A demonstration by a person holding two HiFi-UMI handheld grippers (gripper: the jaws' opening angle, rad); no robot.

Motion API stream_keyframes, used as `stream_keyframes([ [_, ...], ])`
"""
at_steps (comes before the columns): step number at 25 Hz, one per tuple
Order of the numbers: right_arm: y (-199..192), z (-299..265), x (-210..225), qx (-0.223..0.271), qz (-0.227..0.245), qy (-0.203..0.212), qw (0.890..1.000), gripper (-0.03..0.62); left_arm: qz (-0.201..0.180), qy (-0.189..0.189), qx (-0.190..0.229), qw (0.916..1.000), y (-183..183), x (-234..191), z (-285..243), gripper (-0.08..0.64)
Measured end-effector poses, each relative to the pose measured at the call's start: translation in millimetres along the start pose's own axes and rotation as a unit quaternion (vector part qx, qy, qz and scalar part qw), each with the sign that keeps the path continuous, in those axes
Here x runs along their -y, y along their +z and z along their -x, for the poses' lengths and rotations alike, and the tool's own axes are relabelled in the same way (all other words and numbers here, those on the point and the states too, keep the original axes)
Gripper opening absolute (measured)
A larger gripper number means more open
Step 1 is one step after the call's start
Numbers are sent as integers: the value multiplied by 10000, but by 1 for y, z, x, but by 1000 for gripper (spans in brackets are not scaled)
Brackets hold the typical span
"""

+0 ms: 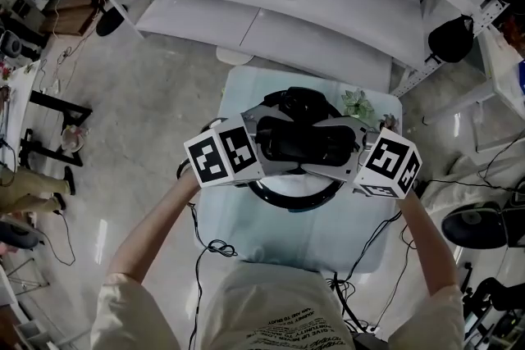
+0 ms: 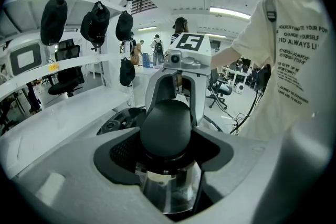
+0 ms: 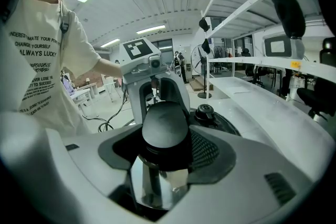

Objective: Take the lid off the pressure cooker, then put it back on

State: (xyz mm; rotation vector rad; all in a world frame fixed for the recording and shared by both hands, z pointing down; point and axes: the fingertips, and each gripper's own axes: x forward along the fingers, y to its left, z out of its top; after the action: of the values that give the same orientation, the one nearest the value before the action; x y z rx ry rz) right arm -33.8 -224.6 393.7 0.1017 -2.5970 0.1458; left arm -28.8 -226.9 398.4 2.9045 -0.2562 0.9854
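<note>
Nearest us, the left hand-held gripper (image 2: 168,152) is clenched on one rounded end of the black lid handle (image 1: 299,143), at the handle's 9 o'clock. The right hand-held gripper (image 3: 165,157) is clamped on the other end at 3 o'clock, jaws wide because the handle is thick. The two face each other across the bar. Polished metal gleams just under it.

Beyond our grip, the dark lid (image 3: 215,122) carries a small valve (image 3: 205,112) at the handle's 12 o'clock. The lid is over the pressure cooker (image 1: 294,199), mid-bench (image 1: 246,234). We cannot tell whether it is seated or just lifted.

We judge this lid heavy and rigid, with bare metal that would slip under the pads. The matte handle ends look like the right purchase. The rounded shape could roll in the jaws, so we reckon an even squeeze from both sides keeps it level.
</note>
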Motion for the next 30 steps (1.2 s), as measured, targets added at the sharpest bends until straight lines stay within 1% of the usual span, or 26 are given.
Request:
stream_keyframes([
  [9, 0, 0, 0, 64, 53, -33, 10000, 275, -70, 23, 175, 9998, 0, 0, 0, 296],
  [12, 1, 1, 0, 123, 67, -106, 9998, 274, -5, 51, 266, 9996, 0, -1, 1, 296],
  [18, 3, 4, 3, 302, 82, -360, 9989, 276, 85, 336, 530, 9980, 1, -4, 5, 299],
  [21, 2, 6, 3, 357, -6, -427, 9984, 279, 111, 521, 650, 9965, 2, -4, 7, 301],
  [24, 3, 12, 3, 534, -179, -537, 9970, 279, 231, 700, 857, 9936, 4, -3, 9, 301],
  [27, 4, 18, 3, 701, -255, -689, 9948, 279, 433, 907, 1057, 9893, 3, -3, 15, 301],
  [30, 7, 27, 3, 891, -322, -925, 9912, 279, 784, 1208, 1339, 9805, -2, -3, 26, 299],
])
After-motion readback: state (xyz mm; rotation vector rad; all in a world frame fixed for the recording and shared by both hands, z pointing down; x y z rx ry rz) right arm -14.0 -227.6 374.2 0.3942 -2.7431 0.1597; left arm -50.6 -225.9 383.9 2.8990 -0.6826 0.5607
